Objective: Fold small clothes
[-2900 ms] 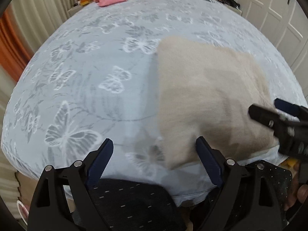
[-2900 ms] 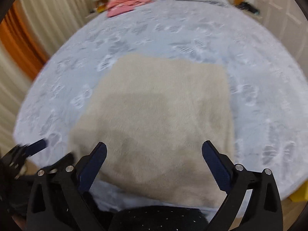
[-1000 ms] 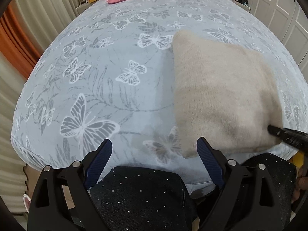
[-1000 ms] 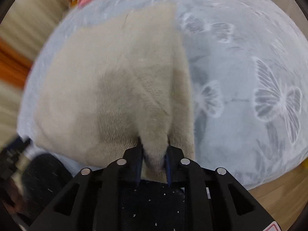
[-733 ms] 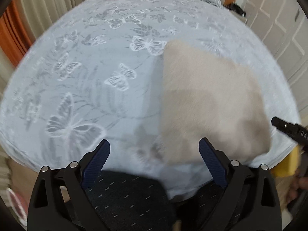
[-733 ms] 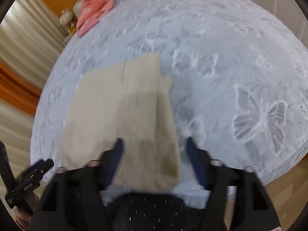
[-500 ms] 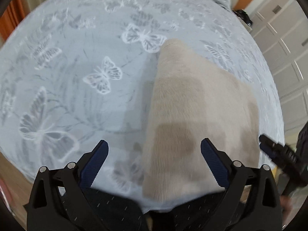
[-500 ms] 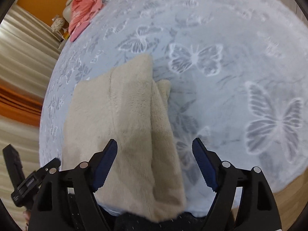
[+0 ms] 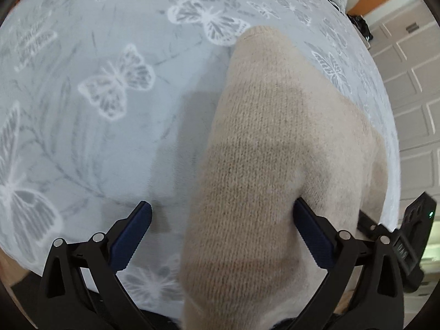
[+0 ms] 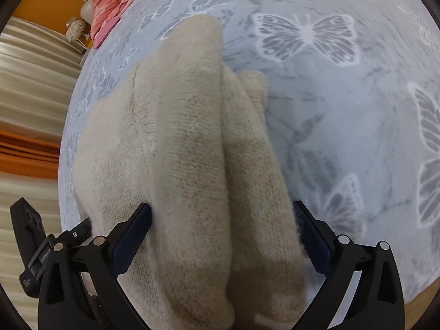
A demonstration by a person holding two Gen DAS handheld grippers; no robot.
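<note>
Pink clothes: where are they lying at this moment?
In the right wrist view the pink clothes lie at the far upper left, at the head of the butterfly bedspread, beyond the folded beige sweater.

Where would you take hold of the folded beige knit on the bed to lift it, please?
Probably its near corners. The beige knit lies folded lengthwise with its near end at the bed edge, so the open right gripper and left gripper can close there from above.

You have one folded beige knit (image 10: 192,151) between your right gripper's (image 10: 222,229) spread jaws, one pink garment (image 10: 111,2) far ahead to its left, and two grippers counting your left gripper (image 9: 222,229).
</note>
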